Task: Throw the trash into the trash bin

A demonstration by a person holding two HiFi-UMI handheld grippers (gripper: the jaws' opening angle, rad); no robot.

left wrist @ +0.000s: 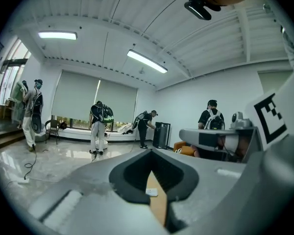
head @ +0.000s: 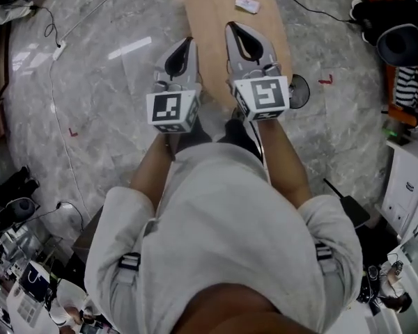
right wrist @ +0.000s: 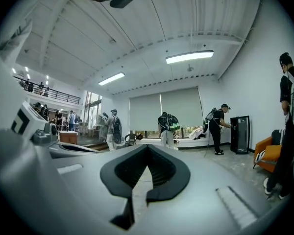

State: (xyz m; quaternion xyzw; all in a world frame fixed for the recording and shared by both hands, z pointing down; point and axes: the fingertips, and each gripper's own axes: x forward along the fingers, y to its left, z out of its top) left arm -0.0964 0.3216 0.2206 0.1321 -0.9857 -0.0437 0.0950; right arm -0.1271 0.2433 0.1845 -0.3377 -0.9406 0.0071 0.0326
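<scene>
Well, the person stands on a grey stone floor (head: 104,82) and holds both grippers out in front. The left gripper (head: 187,47) and the right gripper (head: 235,35) are side by side, close to each other but not touching. Both point at the near end of a long wooden table (head: 212,19).

A small white piece of trash (head: 247,5) lies flat on the table, past the tip of the right gripper and apart from both tools.

In the left gripper view, the left gripper (left wrist: 151,152) has its two jaws closed, tip on tip, and they hold nothing. Through the small gap lower down you can see the wooden table (left wrist: 158,209) and the white trash (left wrist: 152,192) on it.

In the right gripper view, the right gripper (right wrist: 147,147) is closed too, and it is empty.

Far across the room, people with backpacks (left wrist: 99,126) stand by the windows. A tall black box (left wrist: 161,134) stands by the far wall. I cannot tell if it is the trash bin.
</scene>
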